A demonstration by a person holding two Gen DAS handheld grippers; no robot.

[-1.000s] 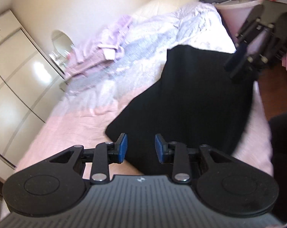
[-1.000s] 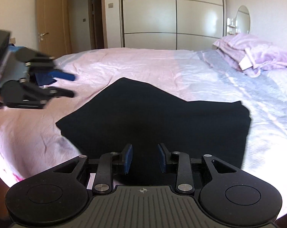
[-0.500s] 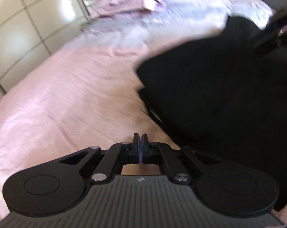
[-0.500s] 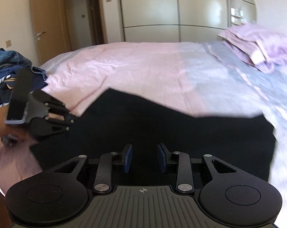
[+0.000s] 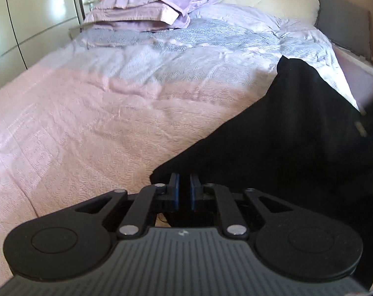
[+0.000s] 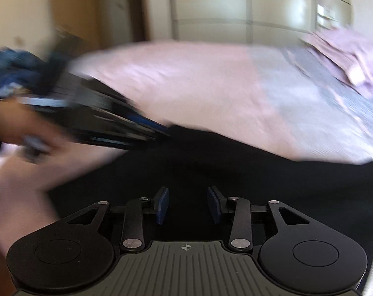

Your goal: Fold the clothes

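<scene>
Left gripper [image 5: 184, 191] pinched narrow on a corner of the black fabric garment [image 5: 297, 135]; right gripper [image 6: 188, 204] spread wide, empty, just above the cloth. Garment lies flat by the near edge of the pink quilted bed [image 5: 92, 113] (right view blurred). Judgement: keep the corner taut, carry it square across.

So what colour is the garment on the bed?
Plain black garment, clearest in the left wrist view.
</scene>
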